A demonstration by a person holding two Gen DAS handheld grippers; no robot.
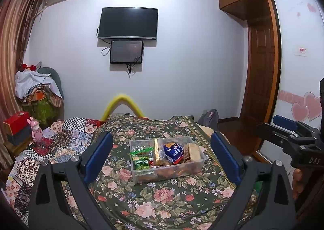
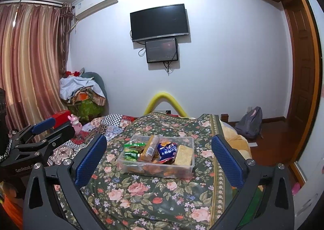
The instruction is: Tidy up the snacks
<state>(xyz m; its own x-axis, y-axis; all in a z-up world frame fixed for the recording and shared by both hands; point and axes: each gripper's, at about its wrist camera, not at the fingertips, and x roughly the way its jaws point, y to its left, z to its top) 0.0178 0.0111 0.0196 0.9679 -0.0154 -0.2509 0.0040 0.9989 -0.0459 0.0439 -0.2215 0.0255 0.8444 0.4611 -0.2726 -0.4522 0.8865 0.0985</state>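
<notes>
A clear plastic box [image 1: 199, 164] [image 2: 188, 166] stands on the floral bedspread [image 1: 162, 199] [image 2: 145, 195], filled with snack packets: green ones [image 1: 140, 158] [image 2: 131, 150] at the left, a tall orange-gold pack [image 1: 159, 152] [image 2: 150, 148], a blue bag [image 1: 174, 152] [image 2: 167, 150] and a tan wafer pack [image 1: 192, 152] [image 2: 183, 155] at the right. My left gripper [image 1: 162, 156] is open, its blue pads wide apart on either side of the box, short of it. My right gripper [image 2: 159, 158] is open likewise and holds nothing. Each gripper also shows at the edge of the other's view, the right one [image 1: 283, 126] and the left one [image 2: 50, 126].
A patchwork quilt [image 1: 66, 143] [image 2: 105, 126] lies left of the bedspread. A pink toy rabbit [image 1: 36, 130] [image 2: 75, 122] and a red box [image 1: 17, 121] sit at the left. A grey backpack [image 2: 250, 122] rests on the wooden floor to the right, near the wardrobe [image 1: 261, 68].
</notes>
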